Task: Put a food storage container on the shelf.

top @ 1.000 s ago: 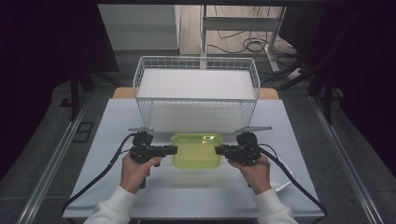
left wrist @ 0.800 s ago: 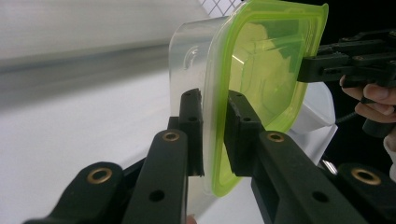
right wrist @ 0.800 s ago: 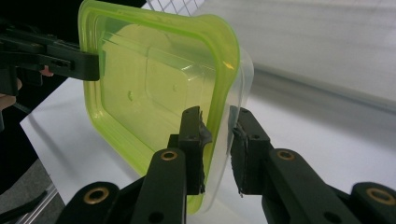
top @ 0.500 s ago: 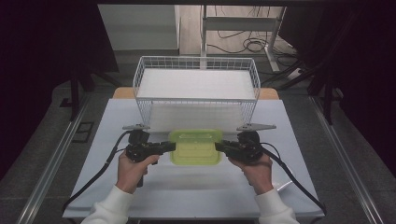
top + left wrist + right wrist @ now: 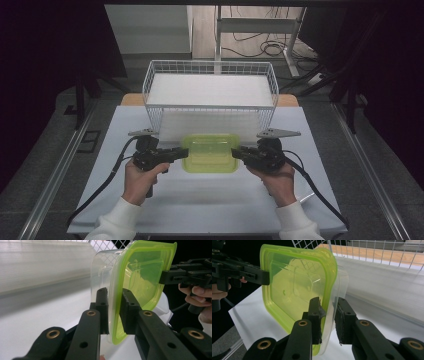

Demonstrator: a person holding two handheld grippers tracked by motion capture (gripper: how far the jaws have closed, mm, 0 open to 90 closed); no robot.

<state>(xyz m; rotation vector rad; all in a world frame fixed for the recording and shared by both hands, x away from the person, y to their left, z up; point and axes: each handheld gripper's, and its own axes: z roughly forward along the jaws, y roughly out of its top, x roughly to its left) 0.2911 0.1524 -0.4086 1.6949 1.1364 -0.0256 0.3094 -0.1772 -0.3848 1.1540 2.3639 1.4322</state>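
A clear plastic container with a lime-green lid hangs level just above the white table, in front of the wire basket. My left gripper is shut on its left rim; in the left gripper view the jaws pinch the lid edge of the container. My right gripper is shut on the right rim, and in the right gripper view its jaws clamp the lid edge and clear wall of the container. Each gripper view also shows the other gripper on the far rim.
A white wire basket with a white liner stands at the back of the table, directly behind the container. The table's side edges drop to a grey floor with metal rails. Black cables trail from both grippers toward the front corners.
Both hands have lifted the container a little and carried it slightly nearer the basket. The grips on its two rims look the same.
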